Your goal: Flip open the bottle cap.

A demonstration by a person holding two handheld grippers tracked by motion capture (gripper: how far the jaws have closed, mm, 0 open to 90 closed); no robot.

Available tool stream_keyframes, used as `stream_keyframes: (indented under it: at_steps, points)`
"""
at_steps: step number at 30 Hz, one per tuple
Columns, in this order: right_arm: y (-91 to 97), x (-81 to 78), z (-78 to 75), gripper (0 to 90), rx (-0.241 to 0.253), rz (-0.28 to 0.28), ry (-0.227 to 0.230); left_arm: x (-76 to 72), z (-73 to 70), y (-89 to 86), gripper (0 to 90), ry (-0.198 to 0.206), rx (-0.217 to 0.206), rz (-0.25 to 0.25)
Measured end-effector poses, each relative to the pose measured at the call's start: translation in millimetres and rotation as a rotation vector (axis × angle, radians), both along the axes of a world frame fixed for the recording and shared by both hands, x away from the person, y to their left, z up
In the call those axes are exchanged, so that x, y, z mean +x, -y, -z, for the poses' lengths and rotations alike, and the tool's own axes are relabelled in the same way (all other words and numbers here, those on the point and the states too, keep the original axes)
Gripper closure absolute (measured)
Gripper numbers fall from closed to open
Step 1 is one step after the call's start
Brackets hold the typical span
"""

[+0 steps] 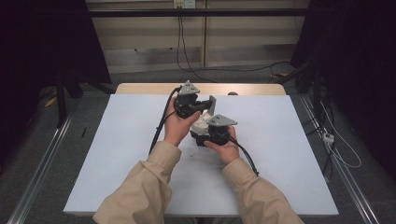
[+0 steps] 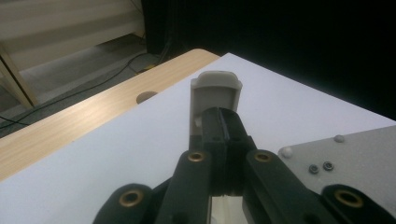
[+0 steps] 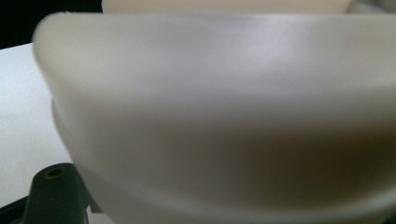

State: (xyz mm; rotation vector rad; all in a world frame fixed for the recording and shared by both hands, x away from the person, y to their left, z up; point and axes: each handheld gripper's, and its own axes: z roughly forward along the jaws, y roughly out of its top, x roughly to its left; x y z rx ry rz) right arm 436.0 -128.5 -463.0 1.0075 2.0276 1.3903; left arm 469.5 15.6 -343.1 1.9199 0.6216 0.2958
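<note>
Off-white moulded plastic piece (image 1: 201,122): judged light, rigid, smooth. Grey upright tab (image 2: 215,91) pinched by left hand-held gripper (image 1: 198,105); rounded body clamped by right hand-held gripper (image 1: 208,135) over the surface (image 1: 121,154).

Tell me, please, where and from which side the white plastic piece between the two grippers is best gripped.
The white plastic piece has a thin upright flat tab; the left gripper is already shut on it. That tab is probably the best place, pinched across its two flat faces from its open end. The broad rounded body looks smooth and likely slips more easily.
</note>
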Motion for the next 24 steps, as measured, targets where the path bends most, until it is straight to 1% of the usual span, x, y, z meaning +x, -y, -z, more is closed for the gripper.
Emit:
stream_keyframes:
  at_steps: [5, 12, 16, 22, 24]
  points:
    - [0.1, 0.1, 0.0, 19.0, 0.001, 0.0, -0.001, 1.8, 0.8, 2.6, 90.0, -0.002, 0.007, 0.002]
    - [0.2, 0.1, 0.0, 19.0, 0.004, 0.001, -0.004, 4.8, 2.6, 5.8, 90.0, -0.007, 0.0, 0.01]
    - [0.4, 0.3, 0.0, 19.0, 0.007, 0.001, -0.005, 5.5, 2.9, 6.9, 90.0, -0.007, 0.007, 0.014]
    - [0.3, 0.3, 0.0, 19.0, 0.006, 0.001, -0.006, 7.3, 4.3, 8.7, 90.0, -0.011, 0.003, 0.019]
    - [0.2, 0.2, 0.0, 18.9, 0.005, 0.001, -0.005, 8.0, 5.0, 9.3, 90.0, -0.014, 0.008, 0.02]
